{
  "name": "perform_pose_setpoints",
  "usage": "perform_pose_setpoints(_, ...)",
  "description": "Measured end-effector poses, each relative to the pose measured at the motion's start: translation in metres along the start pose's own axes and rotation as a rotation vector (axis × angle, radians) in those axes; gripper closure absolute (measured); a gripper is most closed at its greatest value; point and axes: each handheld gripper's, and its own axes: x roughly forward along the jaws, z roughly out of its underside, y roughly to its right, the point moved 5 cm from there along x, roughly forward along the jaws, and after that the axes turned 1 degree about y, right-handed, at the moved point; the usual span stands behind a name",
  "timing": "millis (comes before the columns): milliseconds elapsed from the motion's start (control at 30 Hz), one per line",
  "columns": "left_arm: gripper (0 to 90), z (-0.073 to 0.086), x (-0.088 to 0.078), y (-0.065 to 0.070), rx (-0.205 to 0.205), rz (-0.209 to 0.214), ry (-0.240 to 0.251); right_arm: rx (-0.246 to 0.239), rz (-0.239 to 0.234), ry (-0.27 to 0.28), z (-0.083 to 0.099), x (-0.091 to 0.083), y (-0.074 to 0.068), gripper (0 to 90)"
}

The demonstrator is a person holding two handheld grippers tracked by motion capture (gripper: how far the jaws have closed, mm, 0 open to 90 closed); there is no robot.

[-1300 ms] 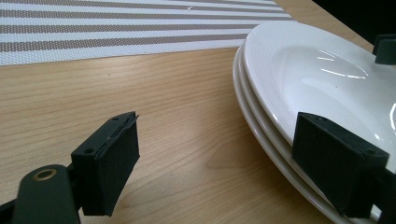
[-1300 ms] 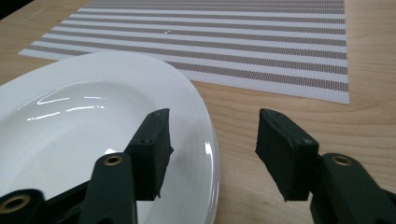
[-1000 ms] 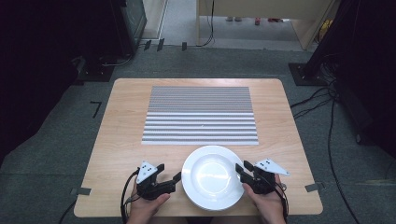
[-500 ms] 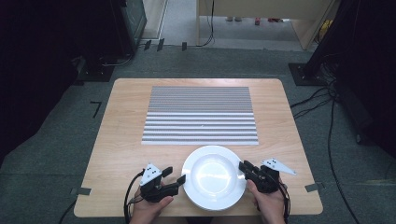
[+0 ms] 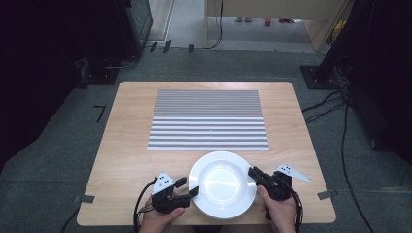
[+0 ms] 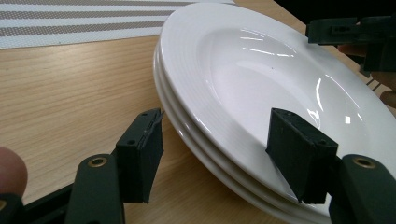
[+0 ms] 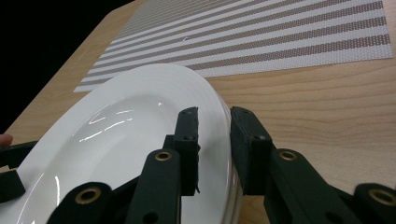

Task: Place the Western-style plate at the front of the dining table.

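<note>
Plates (image 5: 222, 183) sit just this side of the mat (image 5: 208, 119), between both grippers. Right gripper (image 7: 214, 140) is clamped on the rim; left gripper (image 6: 219, 144), jaws just been closing, straddles the opposite rim without pinching yet.

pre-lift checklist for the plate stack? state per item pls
1. Right gripper on the rim of the plates: ok, its jaws have just been closing and clamp the rim from both sides.
2. Left gripper closed on the rim: not ok, its jaws have just been closing and straddle the edge, but a gap shows at the outer pad.
3. Which plates each gripper takes: cannot tell; the left gripper view shows about three stacked rims.
4. Stack sits flat on the table: ok.
5. Striped placemat bare and ahead of the stack: ok.
</note>
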Motion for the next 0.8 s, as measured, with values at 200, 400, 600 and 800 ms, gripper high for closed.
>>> perform_pose_setpoints(200,37.2,0.0003,0.0007,0.0002,-0.005,0.013,-0.004,0.01,-0.005,-0.003,-0.0004,-0.0002,0.0014,77.4)
perform_pose_setpoints(400,38.4,0.002,0.0028,0.0027,0.002,0.024,-0.017,0.061,-0.027,0.009,-0.0018,-0.0021,0.0046,80.0)
perform_pose_setpoints(600,38.4,0.0021,0.0032,0.0019,0.0,0.027,-0.02,0.054,-0.032,0.027,-0.0041,-0.0048,0.0035,80.9)
perform_pose_setpoints(800,38.3,0.0022,0.0033,0.0019,-0.001,0.028,-0.021,0.085,-0.057,0.029,-0.0054,-0.0054,0.0054,80.7)
